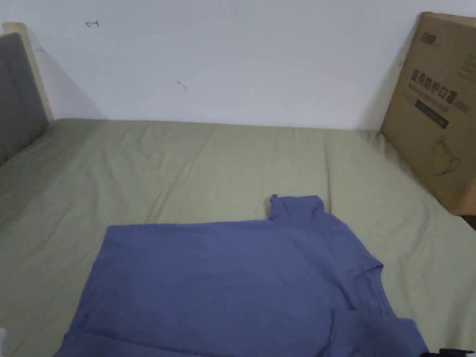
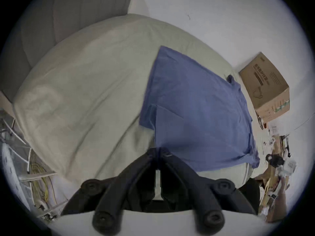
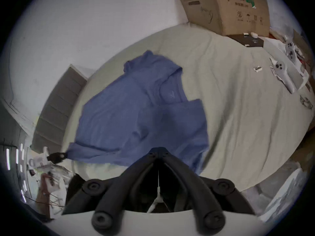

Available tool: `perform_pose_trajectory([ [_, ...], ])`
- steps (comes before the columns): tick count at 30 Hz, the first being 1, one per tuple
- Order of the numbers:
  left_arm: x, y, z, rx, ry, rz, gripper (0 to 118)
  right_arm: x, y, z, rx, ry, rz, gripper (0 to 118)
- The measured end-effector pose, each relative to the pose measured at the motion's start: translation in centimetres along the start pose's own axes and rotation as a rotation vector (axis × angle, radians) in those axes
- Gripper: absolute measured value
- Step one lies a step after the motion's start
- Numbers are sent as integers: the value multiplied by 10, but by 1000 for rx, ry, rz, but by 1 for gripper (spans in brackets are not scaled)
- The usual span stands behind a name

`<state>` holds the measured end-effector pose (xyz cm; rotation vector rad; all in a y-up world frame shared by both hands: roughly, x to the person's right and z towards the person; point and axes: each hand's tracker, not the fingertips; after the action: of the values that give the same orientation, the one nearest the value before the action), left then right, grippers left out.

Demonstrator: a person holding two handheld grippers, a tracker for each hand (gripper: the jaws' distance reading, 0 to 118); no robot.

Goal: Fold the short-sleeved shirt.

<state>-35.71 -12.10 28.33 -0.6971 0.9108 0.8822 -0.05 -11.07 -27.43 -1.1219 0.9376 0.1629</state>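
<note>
Shirt point(image 1: 241, 283) lies on the bed point(image 1: 186, 162), its near edge clamped by both left gripper point(image 2: 159, 150) and right gripper point(image 3: 158, 150).

Right gripper point(image 3: 158, 152) low in the near foreground, black jaws closed tip to tip on the near edge of the blue shirt point(image 3: 133, 118) — cloth pinched between them. Shirt spread on the pale green bed sheet point(image 3: 238, 103), one sleeve folded over the body. Far left, left gripper point(image 3: 64, 155) at the shirt's corner. Far right — cardboard box point(image 3: 221, 9), white controllers point(image 3: 281, 71) beside it.
</note>
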Motion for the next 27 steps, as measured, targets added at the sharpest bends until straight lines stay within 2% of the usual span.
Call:
perform_pose_trajectory([
  [2,9,-5,16,13,-11,2,3,4,3,-7,-55,-77,17,1],
  [4,13,-8,24,17,-23,-10,3,15,2,-18,-112,-120,16,84],
  [5,16,-10,28,16,-19,-28,3,18,1,-21,-102,-100,15,108],
  [6,24,-11,35,20,-7,-52,3,20,1,-27,-130,-103,4,109],
  [9,30,-15,43,18,3,-75,3,29,-4,-50,-228,-106,-14,109],
  [10,8,-6,23,3,5,-75,3,30,-6,-56,-250,-111,-1,107],
  [14,1,-10,24,-34,28,-71,3,33,-9,-65,-259,-166,70,82],
  [15,-1,-12,24,-40,34,-71,3,30,-10,-55,-244,-158,89,71],
  [16,-2,-14,25,-46,41,-67,3,28,-9,-49,-233,-148,98,55],
  [18,3,-22,29,-60,35,-49,3,28,-8,-42,-223,-116,96,12],
  [21,6,-29,33,-62,37,-47,3,24,-12,-28,-221,-101,143,6],
  [24,7,-34,38,-70,47,-46,3,20,-19,-13,-202,-99,157,6],
  [27,8,-33,36,-62,37,-17,3,26,-23,-2,-168,-73,135,6],
])
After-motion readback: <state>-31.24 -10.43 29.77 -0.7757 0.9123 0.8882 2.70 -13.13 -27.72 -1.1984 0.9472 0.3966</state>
